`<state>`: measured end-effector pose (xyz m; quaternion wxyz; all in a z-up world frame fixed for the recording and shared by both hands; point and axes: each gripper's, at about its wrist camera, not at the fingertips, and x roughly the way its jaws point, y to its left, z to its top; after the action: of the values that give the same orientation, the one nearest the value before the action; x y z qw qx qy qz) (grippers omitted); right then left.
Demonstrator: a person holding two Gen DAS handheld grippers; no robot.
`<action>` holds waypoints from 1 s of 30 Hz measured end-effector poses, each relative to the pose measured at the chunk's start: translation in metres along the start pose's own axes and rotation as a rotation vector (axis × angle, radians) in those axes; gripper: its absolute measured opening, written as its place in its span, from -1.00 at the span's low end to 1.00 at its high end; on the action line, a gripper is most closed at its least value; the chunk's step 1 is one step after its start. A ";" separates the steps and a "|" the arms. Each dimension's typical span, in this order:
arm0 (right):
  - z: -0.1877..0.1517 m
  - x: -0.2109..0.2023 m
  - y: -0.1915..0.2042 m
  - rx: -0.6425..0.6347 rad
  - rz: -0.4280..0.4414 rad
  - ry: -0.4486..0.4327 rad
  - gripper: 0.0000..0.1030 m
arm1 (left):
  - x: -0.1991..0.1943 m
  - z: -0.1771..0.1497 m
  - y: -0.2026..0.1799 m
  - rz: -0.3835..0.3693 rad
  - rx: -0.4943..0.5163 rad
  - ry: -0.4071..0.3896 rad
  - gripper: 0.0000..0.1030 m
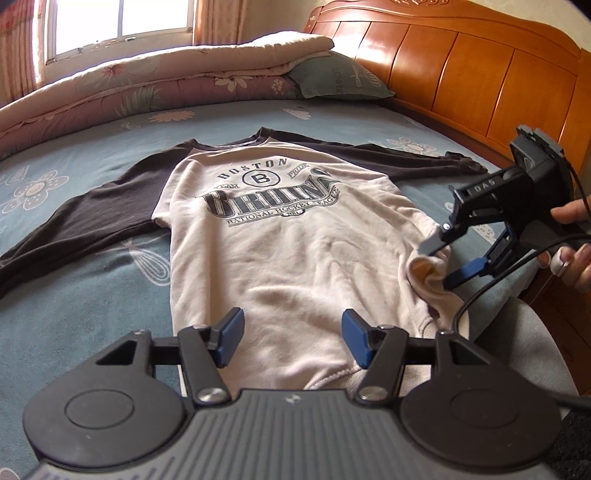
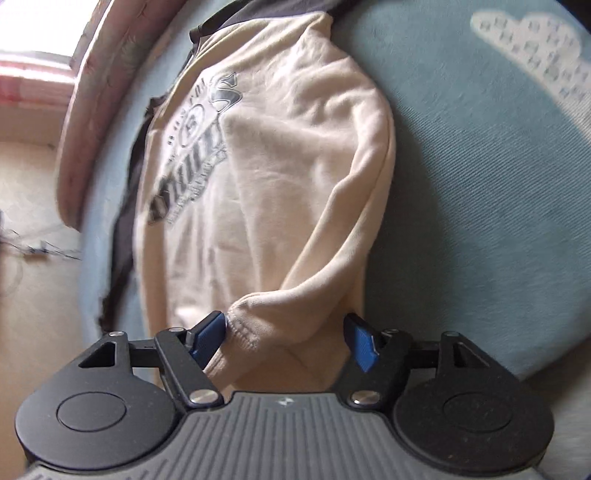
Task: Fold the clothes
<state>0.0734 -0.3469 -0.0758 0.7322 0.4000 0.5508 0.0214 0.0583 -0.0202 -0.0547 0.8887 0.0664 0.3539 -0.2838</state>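
Note:
A cream shirt (image 1: 295,236) with dark sleeves and a Boston Bruins print lies face up on the blue flowered bedsheet (image 1: 92,295). My left gripper (image 1: 293,332) hovers open over the near hem, with nothing between its blue pads. My right gripper (image 1: 439,267), held by a person's hand (image 1: 576,258), stands at the shirt's right hem corner (image 1: 424,273), which is bunched up. In the right wrist view the shirt (image 2: 280,177) fills the middle. That gripper (image 2: 286,336) is open with the rumpled hem corner (image 2: 251,317) lying loose between its fingers.
A folded quilt (image 1: 166,77) and a green pillow (image 1: 332,77) lie at the far side of the bed, under a window (image 1: 118,26). A wooden headboard (image 1: 461,66) runs along the right. A black cable (image 1: 491,280) trails from the right gripper.

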 end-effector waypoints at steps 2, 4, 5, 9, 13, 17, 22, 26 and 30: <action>-0.003 -0.010 -0.004 -0.009 -0.037 -0.018 0.45 | 0.001 -0.001 0.004 -0.014 0.009 -0.001 0.21; -0.004 -0.017 -0.011 0.024 0.039 -0.015 0.45 | 0.004 0.000 0.006 -0.012 0.014 0.003 0.21; -0.005 -0.018 -0.013 0.044 0.107 -0.010 0.47 | 0.006 0.001 0.008 -0.011 0.011 0.002 0.21; -0.009 -0.005 -0.015 0.105 0.276 0.015 0.53 | 0.008 0.003 0.008 -0.022 0.000 -0.001 0.21; -0.016 0.017 -0.027 0.172 0.320 0.036 0.53 | 0.004 0.000 0.004 -0.019 0.024 0.004 0.24; -0.018 0.016 -0.044 0.208 0.372 0.016 0.53 | 0.007 -0.005 0.008 0.000 0.015 0.031 0.26; -0.012 0.013 -0.057 0.241 0.411 -0.008 0.52 | 0.008 -0.002 0.010 0.025 0.012 0.039 0.26; -0.008 0.017 -0.047 0.199 0.394 -0.027 0.52 | 0.007 -0.002 0.006 0.030 0.020 0.047 0.26; -0.010 0.017 -0.054 0.192 0.430 -0.054 0.36 | 0.008 -0.004 0.002 0.026 0.024 0.060 0.26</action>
<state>0.0497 -0.3702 -0.1226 0.6839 0.5764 0.4326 0.1136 0.0620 -0.0206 -0.0639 0.8804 0.0899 0.3762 -0.2745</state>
